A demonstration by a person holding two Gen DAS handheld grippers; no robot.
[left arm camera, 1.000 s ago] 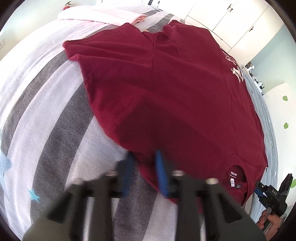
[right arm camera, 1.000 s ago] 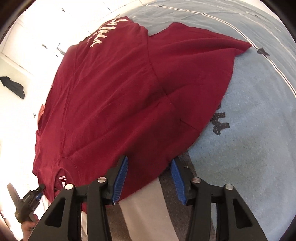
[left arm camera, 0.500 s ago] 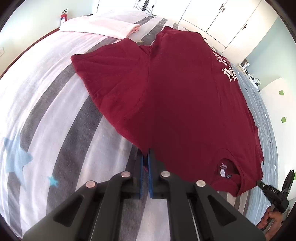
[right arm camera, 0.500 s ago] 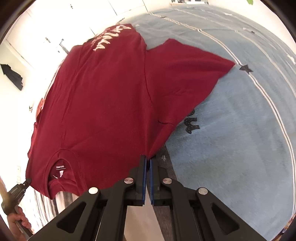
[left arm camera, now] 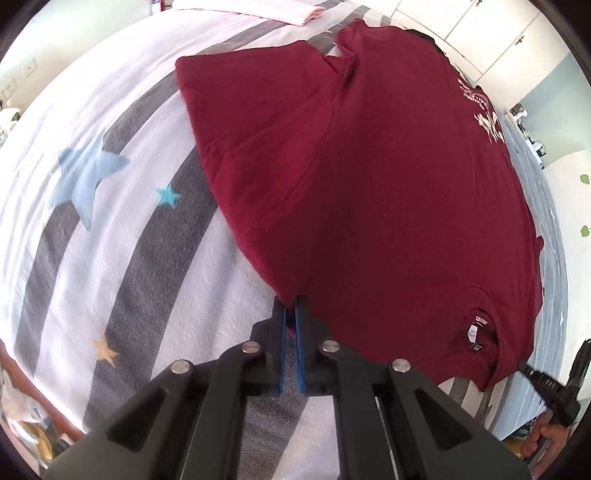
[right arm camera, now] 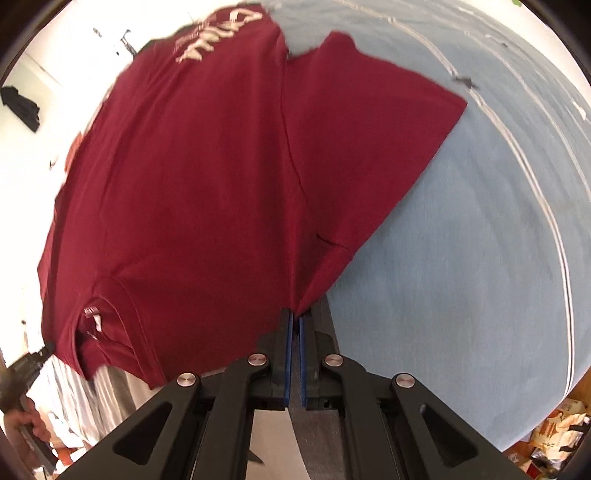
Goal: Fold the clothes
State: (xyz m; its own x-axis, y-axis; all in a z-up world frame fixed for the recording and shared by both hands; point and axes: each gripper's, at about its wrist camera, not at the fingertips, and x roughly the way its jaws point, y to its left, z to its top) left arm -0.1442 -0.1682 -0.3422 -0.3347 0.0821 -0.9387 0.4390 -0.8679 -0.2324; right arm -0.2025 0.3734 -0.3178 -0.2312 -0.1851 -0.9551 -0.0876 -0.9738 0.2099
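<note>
My left gripper [left arm camera: 290, 306] had its blue pads [left arm camera: 282, 343] pressed together on the near edge of the maroon T-shirt [left arm camera: 369, 177], a fold of red cloth pinched between them at the shoulder. My right gripper [right arm camera: 295, 321] was likewise clamped tight on the shirt's [right arm camera: 207, 184] other shoulder, where the sleeve seam ran down into its pads [right arm camera: 288, 354].

Just beyond my claws the collar [left arm camera: 476, 332] lay between them, its small white labels [left arm camera: 472, 332] showing inside the neck. From there the shirt spread away from me across the bed, one short sleeve [left arm camera: 251, 110] flat over the grey-and-white striped blanket [left arm camera: 122, 258] with its blue stars [left arm camera: 88, 177], the other sleeve [right arm camera: 369, 122] over a pale blue cover [right arm camera: 480, 258]. A pale print [left arm camera: 487, 122] sat toward the far hem.

Farther off, a folded pink cloth [left arm camera: 258, 9] rested at the head of the striped blanket, and white cupboard doors [left arm camera: 480, 33] stood behind the bed.
</note>
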